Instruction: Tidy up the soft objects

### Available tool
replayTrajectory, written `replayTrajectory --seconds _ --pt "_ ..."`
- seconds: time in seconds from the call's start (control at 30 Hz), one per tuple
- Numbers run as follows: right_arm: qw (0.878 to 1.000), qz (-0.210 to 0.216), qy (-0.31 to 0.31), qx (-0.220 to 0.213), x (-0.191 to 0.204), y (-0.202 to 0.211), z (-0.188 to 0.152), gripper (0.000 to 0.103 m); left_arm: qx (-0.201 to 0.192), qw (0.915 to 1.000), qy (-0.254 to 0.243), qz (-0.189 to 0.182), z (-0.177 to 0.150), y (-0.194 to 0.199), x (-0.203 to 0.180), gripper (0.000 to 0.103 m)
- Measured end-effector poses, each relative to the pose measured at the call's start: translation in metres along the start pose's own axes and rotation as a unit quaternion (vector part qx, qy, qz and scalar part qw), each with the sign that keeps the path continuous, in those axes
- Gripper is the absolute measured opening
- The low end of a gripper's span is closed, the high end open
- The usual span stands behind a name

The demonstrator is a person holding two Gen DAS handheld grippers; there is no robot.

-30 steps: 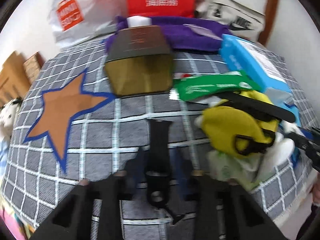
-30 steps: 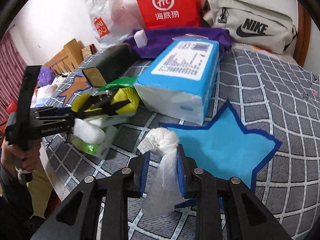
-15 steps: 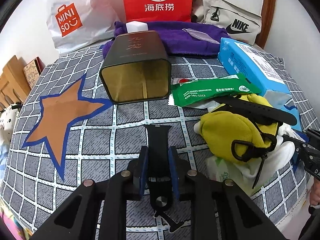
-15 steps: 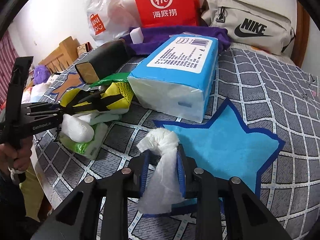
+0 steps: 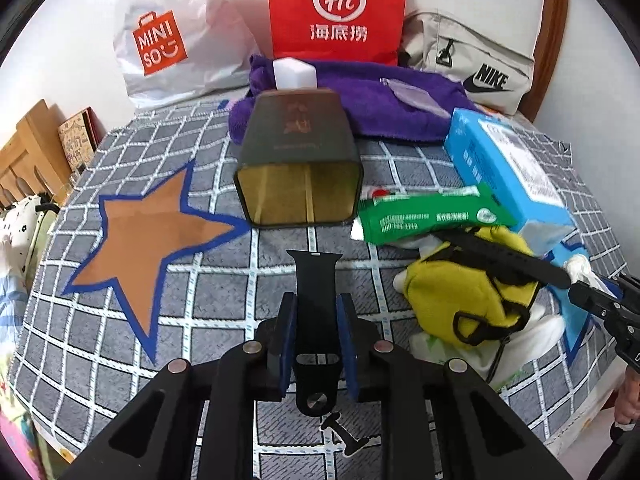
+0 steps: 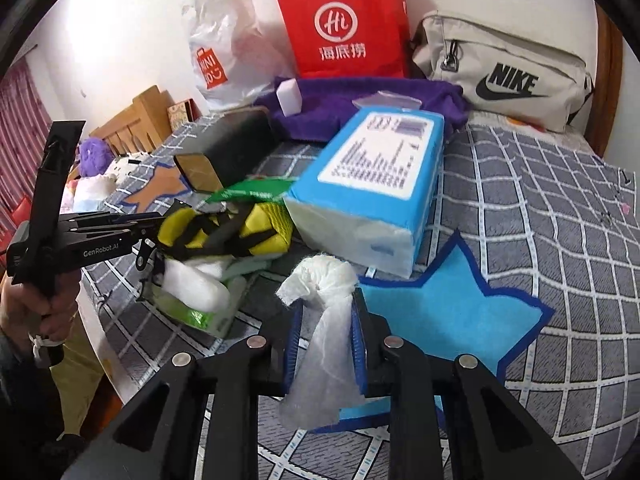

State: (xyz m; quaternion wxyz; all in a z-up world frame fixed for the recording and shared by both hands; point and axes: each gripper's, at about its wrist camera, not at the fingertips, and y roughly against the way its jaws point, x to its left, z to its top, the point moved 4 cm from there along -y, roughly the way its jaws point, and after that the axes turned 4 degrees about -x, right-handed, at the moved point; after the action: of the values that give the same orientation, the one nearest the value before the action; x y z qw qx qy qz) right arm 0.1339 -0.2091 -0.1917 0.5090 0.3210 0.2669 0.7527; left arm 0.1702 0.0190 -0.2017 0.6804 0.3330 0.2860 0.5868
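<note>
While the left gripper (image 5: 316, 328) pinches a black strap (image 5: 316, 280) above the bed's (image 5: 120, 360) near edge, the right gripper (image 6: 325, 332) clamps a white cloth (image 6: 326, 308) (knotted on top) over a blue star (image 6: 448, 320), near the bed's middle.

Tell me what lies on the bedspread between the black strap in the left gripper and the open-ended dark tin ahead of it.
Nothing: in the left wrist view only bare checked bedspread separates the black strap from the dark tin.
</note>
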Motion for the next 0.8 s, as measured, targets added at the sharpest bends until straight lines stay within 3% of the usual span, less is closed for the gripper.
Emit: replayTrajectory --seconds 0.5,0.8 --pt "0.999 0.018 0.01 -0.028 -0.001 0.02 0.028 0.023 -0.023 0.9993 0.028 -0.002 0.024 0.021 0.01 0.019" --pt "0.999 0.008 0.018 -0.041 -0.009 0.024 0.056 0.023 -0.027 0.9989 0.037 0.003 0.039 0.02 0.015 0.019"
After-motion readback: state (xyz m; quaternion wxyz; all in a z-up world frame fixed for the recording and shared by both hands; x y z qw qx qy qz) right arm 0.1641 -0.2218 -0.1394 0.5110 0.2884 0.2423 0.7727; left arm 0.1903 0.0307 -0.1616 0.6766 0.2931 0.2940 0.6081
